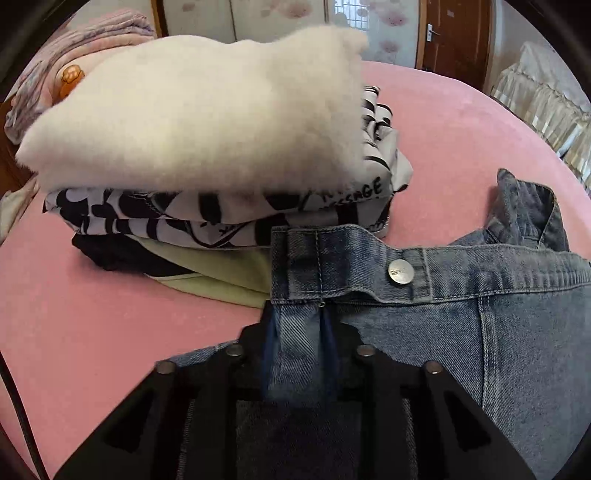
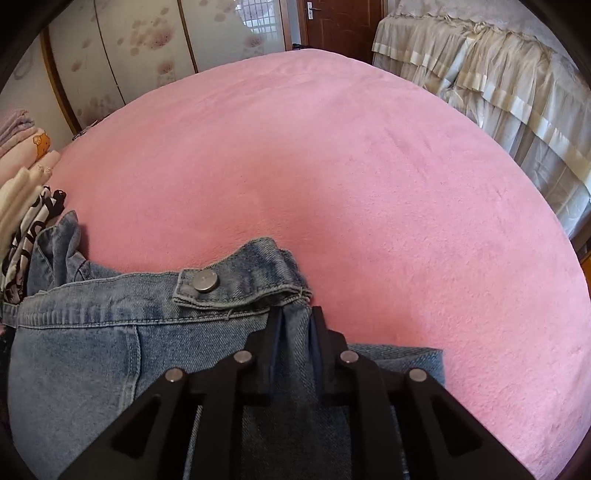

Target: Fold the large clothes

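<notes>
A blue denim garment (image 1: pixel 498 314) with metal snap buttons (image 1: pixel 400 272) lies on the pink bed (image 1: pixel 92 314). My left gripper (image 1: pixel 297 321) is shut on a fold of the denim just below a buttoned band. In the right wrist view my right gripper (image 2: pixel 295 317) is shut on another fold of the denim garment (image 2: pixel 92 350), next to a buttoned tab (image 2: pixel 206 280). The cloth runs between both pairs of jaws and hides part of the fingers.
A stack of folded clothes (image 1: pixel 203 129) stands at the left of the bed (image 2: pixel 332 166), fluffy white piece on top, black-and-white printed cloth (image 1: pixel 221 210) under it. A cream frilled bed cover (image 2: pixel 498 74) and a brown door (image 2: pixel 332 22) lie beyond.
</notes>
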Demonstrator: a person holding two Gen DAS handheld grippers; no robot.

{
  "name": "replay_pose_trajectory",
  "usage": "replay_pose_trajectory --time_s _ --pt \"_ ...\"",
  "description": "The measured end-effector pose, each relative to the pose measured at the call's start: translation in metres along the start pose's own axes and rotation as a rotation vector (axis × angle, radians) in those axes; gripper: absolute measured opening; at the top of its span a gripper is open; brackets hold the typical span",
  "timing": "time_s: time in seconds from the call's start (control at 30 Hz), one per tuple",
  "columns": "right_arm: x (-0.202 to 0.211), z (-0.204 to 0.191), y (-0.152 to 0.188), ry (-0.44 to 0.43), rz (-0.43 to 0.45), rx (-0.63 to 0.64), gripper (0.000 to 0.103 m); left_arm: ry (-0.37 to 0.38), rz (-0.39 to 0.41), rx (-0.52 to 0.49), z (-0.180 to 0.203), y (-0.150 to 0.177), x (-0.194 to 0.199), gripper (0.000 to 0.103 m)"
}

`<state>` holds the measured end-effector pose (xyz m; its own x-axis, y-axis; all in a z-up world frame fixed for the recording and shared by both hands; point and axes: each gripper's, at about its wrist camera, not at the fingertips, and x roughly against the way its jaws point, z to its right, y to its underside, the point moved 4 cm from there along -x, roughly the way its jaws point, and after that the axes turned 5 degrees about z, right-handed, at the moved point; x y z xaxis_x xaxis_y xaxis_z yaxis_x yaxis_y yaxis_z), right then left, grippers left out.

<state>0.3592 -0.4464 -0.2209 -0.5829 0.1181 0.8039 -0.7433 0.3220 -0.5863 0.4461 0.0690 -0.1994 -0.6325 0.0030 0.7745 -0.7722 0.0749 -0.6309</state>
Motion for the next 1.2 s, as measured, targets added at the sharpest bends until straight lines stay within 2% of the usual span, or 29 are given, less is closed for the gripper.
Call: replay_pose_trajectory --time_s 0.07,0.1,0.17,0.27,0.37,0.47,0.53,0.63,0.73,0.8,0.83,0.9,0.93,1.0,1.03,1.1,1.2 --pt "0.017 0.005 -0.005 -0.003 0.001 -0.041 0.018 -0.035 -0.024 0.035 -0.011 -0.002 0.006 0.051" --pt "0.027 0.004 -0.005 -0.005 0.018 -0.056 0.018 -0.043 -0.035 0.050 -0.015 -0.002 0.013 0.055" --pt "0.054 0.001 -0.007 -0.040 0.078 -0.073 0.018 -0.040 -0.029 0.066 -0.019 0.001 0.031 0.055" --pt "0.097 -0.026 0.005 -0.056 0.145 0.011 0.018 -0.070 0.002 0.062 -0.018 0.011 0.067 0.055" --pt "0.120 -0.072 0.032 -0.075 0.149 0.117 0.018 -0.025 0.041 0.081 -0.008 0.029 0.102 0.055" --pt "0.133 -0.121 0.070 -0.146 0.137 0.182 0.018 0.017 0.073 0.087 0.012 0.058 0.126 0.055" --pt "0.136 -0.147 0.097 -0.161 0.141 0.229 0.018 0.003 0.077 0.065 0.027 0.082 0.130 0.055" --pt "0.130 -0.165 0.138 -0.114 0.129 0.297 0.018 -0.054 0.051 0.029 0.039 0.113 0.128 0.055" --pt "0.112 -0.139 0.160 -0.043 0.084 0.300 0.017 -0.094 0.051 0.015 0.026 0.134 0.119 0.059" --pt "0.114 -0.106 0.164 -0.014 0.113 0.266 0.015 -0.090 0.061 0.026 0.011 0.136 0.122 0.059" --pt "0.117 -0.093 0.163 -0.009 0.116 0.253 0.001 -0.096 0.061 0.025 0.006 0.135 0.123 0.059" --pt "0.119 -0.055 0.158 0.153 0.123 0.235 0.000 -0.098 0.062 0.016 -0.004 0.136 0.125 0.059" --pt "0.118 -0.034 0.156 0.192 0.120 0.212 0.000 -0.105 0.063 0.011 -0.008 0.136 0.125 0.059" --pt "0.118 0.002 0.156 0.159 0.101 0.132 0.000 -0.162 0.064 0.001 -0.016 0.136 0.124 0.059" --pt "0.119 0.011 0.156 0.122 0.094 0.113 0.000 -0.146 0.063 0.016 -0.020 0.137 0.124 0.059" --pt "0.124 0.013 0.155 0.136 0.101 0.137 0.000 -0.125 0.056 0.046 -0.026 0.139 0.123 0.059" --pt "0.121 0.004 0.155 0.193 0.096 0.176 0.000 -0.146 0.053 0.038 -0.027 0.140 0.122 0.059"
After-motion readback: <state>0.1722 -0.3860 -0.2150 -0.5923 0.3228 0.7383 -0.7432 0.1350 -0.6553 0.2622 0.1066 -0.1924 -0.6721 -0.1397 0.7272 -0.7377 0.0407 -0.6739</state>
